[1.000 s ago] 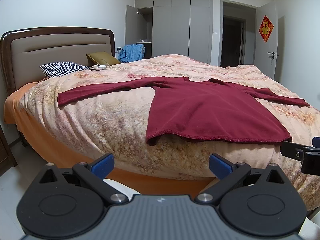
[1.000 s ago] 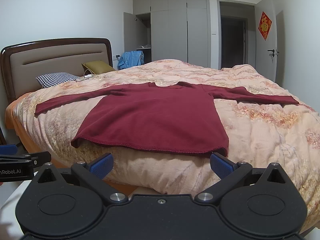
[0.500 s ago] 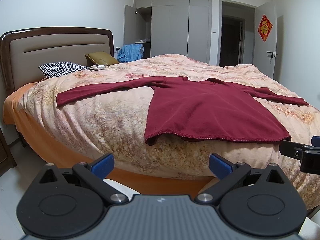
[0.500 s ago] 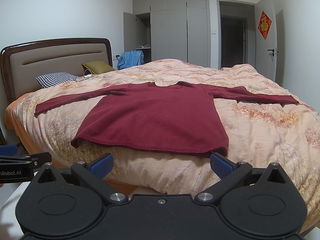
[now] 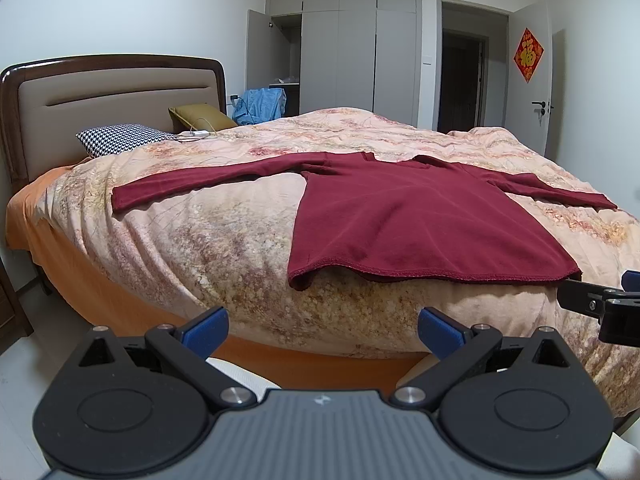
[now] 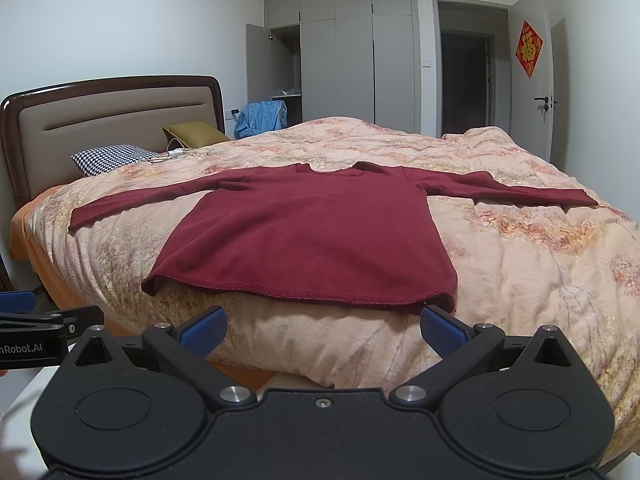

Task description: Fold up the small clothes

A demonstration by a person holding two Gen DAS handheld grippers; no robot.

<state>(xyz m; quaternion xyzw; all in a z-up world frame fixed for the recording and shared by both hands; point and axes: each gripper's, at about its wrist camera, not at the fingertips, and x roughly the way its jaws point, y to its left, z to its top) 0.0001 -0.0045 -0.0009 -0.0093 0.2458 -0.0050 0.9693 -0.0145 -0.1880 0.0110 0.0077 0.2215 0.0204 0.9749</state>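
Note:
A dark red long-sleeved top [image 5: 416, 220] [image 6: 304, 236] lies flat on the bed, hem toward me and both sleeves spread out sideways. My left gripper [image 5: 323, 330] hangs open below and in front of the hem's left corner, short of the bed's edge. My right gripper [image 6: 322, 328] is open too, just under the hem's right corner, holding nothing. Each gripper shows at the edge of the other's view: the right gripper [image 5: 600, 304], the left gripper [image 6: 36, 320].
The floral quilt [image 5: 224, 240] [image 6: 520, 264] covers the whole bed over an orange sheet [image 5: 100, 288]. A houndstooth pillow [image 5: 120, 140], an olive cushion [image 5: 200, 116] and a white charger cable lie by the headboard [image 5: 100, 96]. Wardrobe [image 6: 352, 56], blue cloth [image 6: 260, 118] and doorway [image 6: 464, 80] stand behind.
Both grippers have crept very slightly toward the bed; the top has not moved, and the jaws stay open.

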